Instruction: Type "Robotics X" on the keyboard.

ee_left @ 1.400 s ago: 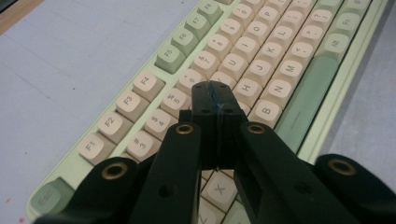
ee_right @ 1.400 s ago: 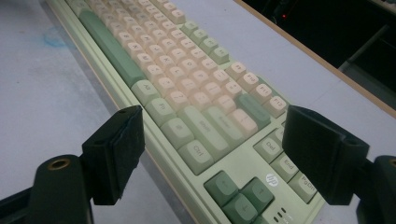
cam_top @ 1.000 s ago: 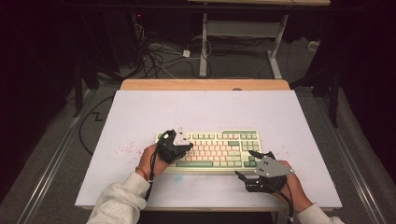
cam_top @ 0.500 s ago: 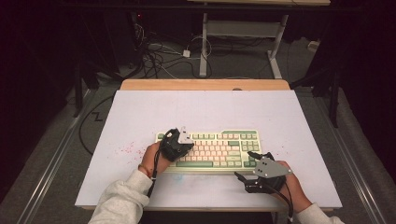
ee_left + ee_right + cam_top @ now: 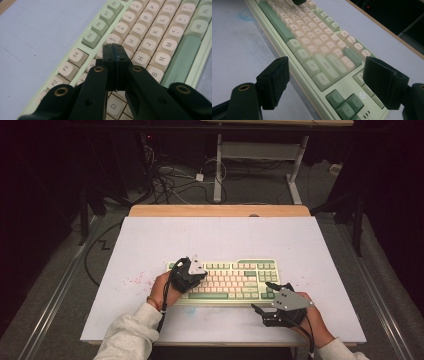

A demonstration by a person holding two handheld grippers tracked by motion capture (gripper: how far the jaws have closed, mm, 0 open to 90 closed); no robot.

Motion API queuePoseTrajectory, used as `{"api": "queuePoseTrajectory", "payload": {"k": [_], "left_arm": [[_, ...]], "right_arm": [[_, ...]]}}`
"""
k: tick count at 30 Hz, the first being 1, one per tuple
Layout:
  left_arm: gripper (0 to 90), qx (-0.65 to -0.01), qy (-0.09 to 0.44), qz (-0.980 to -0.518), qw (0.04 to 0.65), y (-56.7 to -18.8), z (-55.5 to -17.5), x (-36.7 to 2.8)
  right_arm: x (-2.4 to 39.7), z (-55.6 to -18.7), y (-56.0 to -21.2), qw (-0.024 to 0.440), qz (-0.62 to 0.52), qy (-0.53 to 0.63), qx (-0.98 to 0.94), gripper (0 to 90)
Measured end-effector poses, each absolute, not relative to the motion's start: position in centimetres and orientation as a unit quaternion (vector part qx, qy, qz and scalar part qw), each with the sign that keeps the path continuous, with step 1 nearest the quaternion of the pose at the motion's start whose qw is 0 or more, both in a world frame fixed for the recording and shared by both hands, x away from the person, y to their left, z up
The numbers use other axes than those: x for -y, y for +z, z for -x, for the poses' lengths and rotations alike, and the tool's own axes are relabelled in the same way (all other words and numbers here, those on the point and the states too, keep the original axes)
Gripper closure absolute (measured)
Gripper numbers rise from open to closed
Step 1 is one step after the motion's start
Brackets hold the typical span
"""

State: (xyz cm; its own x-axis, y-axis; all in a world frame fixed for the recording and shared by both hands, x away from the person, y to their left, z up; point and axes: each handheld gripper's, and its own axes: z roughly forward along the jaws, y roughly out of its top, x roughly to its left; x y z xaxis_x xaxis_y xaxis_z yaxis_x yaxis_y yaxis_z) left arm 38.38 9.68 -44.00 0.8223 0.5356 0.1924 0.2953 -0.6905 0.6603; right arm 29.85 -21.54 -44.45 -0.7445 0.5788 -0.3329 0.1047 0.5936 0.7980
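A pale green and cream keyboard [image 5: 235,277] lies on the white table top [image 5: 220,240], near its front edge. My left gripper [image 5: 197,276] is over the keyboard's left half, shut with nothing between the jaws. In the left gripper view its joined tips [image 5: 115,53] sit at the keys [image 5: 155,32] between the number row and the letters; whether they press a key I cannot tell. My right gripper [image 5: 261,296] is at the keyboard's front right corner, open. Its pads [image 5: 274,82] stand wide apart on either side of the bottom key row [image 5: 312,32], touching nothing.
Pink specks [image 5: 135,280] mark the table left of the keyboard, and a faint blue smudge [image 5: 247,15] lies in front of it. A wooden strip [image 5: 220,211] edges the far side. Beyond it, cables [image 5: 170,182] and a metal frame [image 5: 220,165] are on the floor.
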Motion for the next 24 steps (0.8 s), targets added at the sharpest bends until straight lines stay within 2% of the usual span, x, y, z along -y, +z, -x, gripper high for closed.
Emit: {"api": "queuePoseTrajectory", "payload": {"k": [8, 9, 14, 19, 20, 22, 24], "left_arm": [[87.4, -0.228, 0.206, -0.889, 0.339, -43.5, -37.8, -10.1], [82.9, -0.226, 0.207, -0.889, 0.340, -43.4, -37.8, -10.1], [82.8, -0.221, 0.215, -0.885, 0.349, -43.1, -37.4, -10.2], [74.4, -0.218, 0.224, -0.878, 0.362, -42.8, -37.0, -10.5], [69.3, -0.217, 0.228, -0.877, 0.363, -42.8, -37.0, -10.5], [66.1, -0.213, 0.232, -0.875, 0.367, -42.7, -36.8, -10.6], [56.6, -0.210, 0.240, -0.872, 0.371, -42.5, -36.6, -10.7]], "right_arm": [[21.5, -29.8, -44.5, 0.293, -0.202, 0.402, -0.844, 22.0], [21.5, -29.9, -44.5, 0.293, -0.202, 0.402, -0.844, 22.0], [21.5, -29.9, -44.5, 0.293, -0.203, 0.402, -0.844, 22.0], [21.6, -29.9, -44.5, 0.293, -0.203, 0.403, -0.843, 22.2], [21.6, -29.9, -44.5, 0.293, -0.203, 0.402, -0.843, 22.2], [21.6, -29.9, -44.5, 0.293, -0.201, 0.402, -0.844, 22.2], [21.6, -29.9, -44.5, 0.292, -0.203, 0.402, -0.844, 22.2]]}}
